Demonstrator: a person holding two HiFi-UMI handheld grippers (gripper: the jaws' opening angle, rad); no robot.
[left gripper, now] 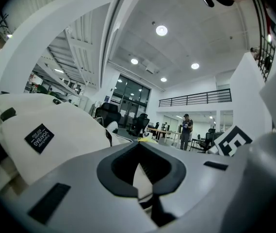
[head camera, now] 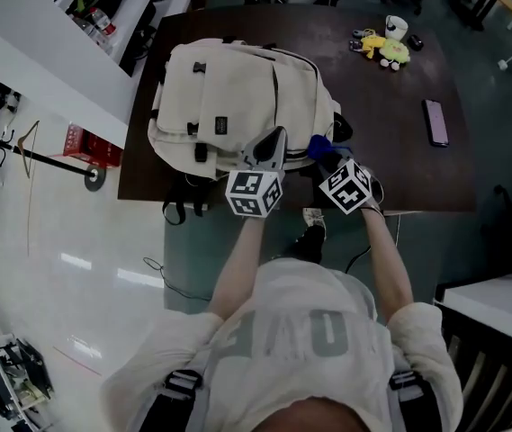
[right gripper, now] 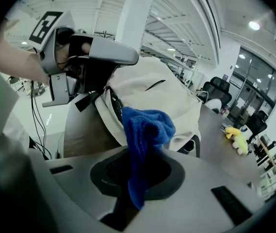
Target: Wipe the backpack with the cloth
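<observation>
A cream backpack (head camera: 238, 97) lies flat on the dark table (head camera: 390, 165), filling its left half. My left gripper (head camera: 273, 144) is at the bag's near edge and is shut on it; in the left gripper view cream fabric and a dark strap sit between the jaws (left gripper: 140, 178), with the backpack (left gripper: 70, 130) spreading to the left. My right gripper (head camera: 327, 157) is just right of it, shut on a blue cloth (head camera: 320, 144). In the right gripper view the cloth (right gripper: 145, 130) stands up out of the jaws, close to the backpack (right gripper: 162, 91) and the left gripper (right gripper: 87, 57).
A yellow plush toy (head camera: 386, 50) and a white cup (head camera: 397, 27) sit at the table's far right, with a dark phone (head camera: 435, 121) nearer the right edge. A red box (head camera: 85, 142) lies on the floor to the left. Office chairs stand beyond the table.
</observation>
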